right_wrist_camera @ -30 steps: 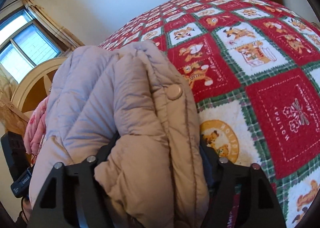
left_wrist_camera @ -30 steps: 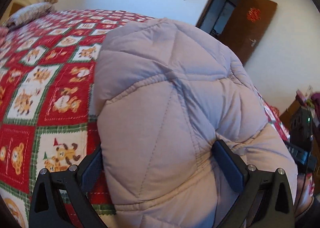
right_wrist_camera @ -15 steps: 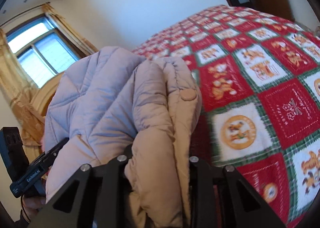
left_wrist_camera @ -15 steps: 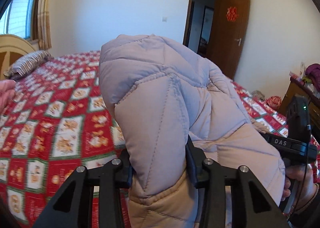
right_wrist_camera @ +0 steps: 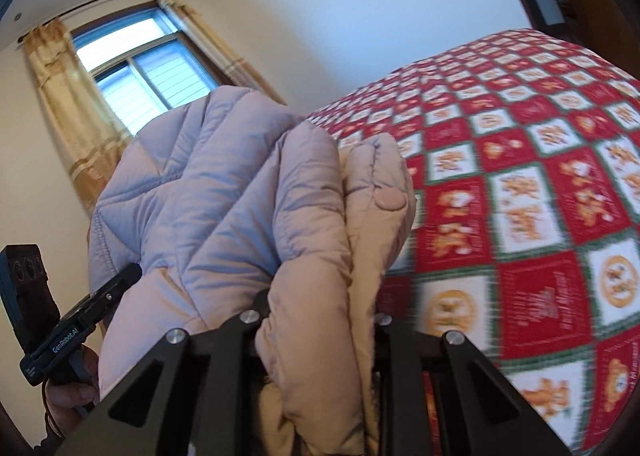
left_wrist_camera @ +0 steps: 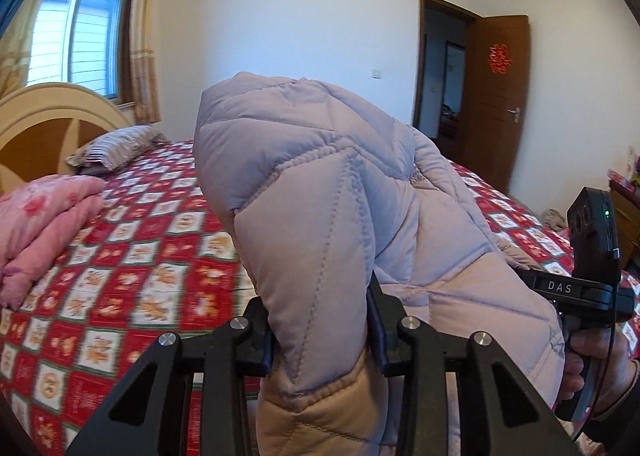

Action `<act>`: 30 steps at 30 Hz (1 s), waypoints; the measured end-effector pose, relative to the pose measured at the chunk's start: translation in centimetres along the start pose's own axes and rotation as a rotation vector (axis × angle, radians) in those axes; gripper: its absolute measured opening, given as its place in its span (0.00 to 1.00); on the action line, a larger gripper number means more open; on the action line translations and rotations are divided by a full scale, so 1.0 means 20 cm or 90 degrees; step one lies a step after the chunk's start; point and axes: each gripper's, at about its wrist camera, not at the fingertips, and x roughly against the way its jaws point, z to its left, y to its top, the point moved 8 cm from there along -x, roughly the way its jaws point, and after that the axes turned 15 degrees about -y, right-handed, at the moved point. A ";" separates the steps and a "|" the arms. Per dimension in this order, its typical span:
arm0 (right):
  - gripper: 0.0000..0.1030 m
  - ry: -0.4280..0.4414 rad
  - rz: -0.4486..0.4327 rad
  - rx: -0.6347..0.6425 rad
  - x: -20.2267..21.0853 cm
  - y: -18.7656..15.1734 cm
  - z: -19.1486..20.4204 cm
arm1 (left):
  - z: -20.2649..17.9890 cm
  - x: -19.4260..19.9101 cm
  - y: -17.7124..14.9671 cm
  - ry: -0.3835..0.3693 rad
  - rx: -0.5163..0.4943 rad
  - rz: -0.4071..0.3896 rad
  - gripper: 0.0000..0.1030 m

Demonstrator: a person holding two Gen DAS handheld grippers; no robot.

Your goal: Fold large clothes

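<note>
A quilted lilac puffer jacket [left_wrist_camera: 320, 196] with a beige lower part hangs bunched between both grippers, lifted above the bed. My left gripper [left_wrist_camera: 320, 320] is shut on a thick fold of it. My right gripper [right_wrist_camera: 320, 320] is shut on the beige edge of the jacket [right_wrist_camera: 224, 208] near a snap button [right_wrist_camera: 390, 199]. The right gripper's body [left_wrist_camera: 580, 288] shows at the right of the left wrist view, the left gripper's body [right_wrist_camera: 60, 336] at the lower left of the right wrist view. The fingertips are hidden in the padding.
The bed carries a red, white and green patchwork quilt [left_wrist_camera: 132, 268]. A folded pink blanket [left_wrist_camera: 44, 216] and a striped pillow [left_wrist_camera: 116, 144] lie by the headboard [left_wrist_camera: 52, 128]. A window [left_wrist_camera: 76, 28] is behind it. A brown door [left_wrist_camera: 496, 96] stands open at the right.
Both grippers have closed tighter on the jacket and lifted it higher off the quilt. Both views now tilt up toward the window and walls.
</note>
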 end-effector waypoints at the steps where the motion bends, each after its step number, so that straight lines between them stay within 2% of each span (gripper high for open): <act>1: 0.23 0.005 0.005 0.007 -0.02 0.00 0.05 | 0.04 0.01 -0.01 0.006 0.004 0.000 0.36; 5: 0.23 0.017 0.024 0.031 -0.11 -0.03 0.20 | 0.21 0.06 -0.06 0.031 0.026 0.007 0.36; 11: 0.23 0.015 0.062 0.068 -0.29 -0.11 0.37 | 0.46 0.06 -0.23 0.065 0.068 0.040 0.36; 16: 0.23 0.009 0.077 0.095 -0.38 -0.16 0.48 | 0.59 0.08 -0.34 0.073 0.110 0.048 0.37; 19: 0.23 0.004 0.078 0.111 -0.41 -0.17 0.53 | 0.64 0.08 -0.37 0.086 0.123 0.053 0.47; 24: 0.24 -0.013 0.089 0.124 -0.45 -0.19 0.54 | 0.69 0.05 -0.41 0.097 0.140 0.067 0.57; 30: 0.26 -0.035 0.100 0.124 -0.50 -0.23 0.50 | 0.70 0.03 -0.43 0.110 0.134 0.071 0.65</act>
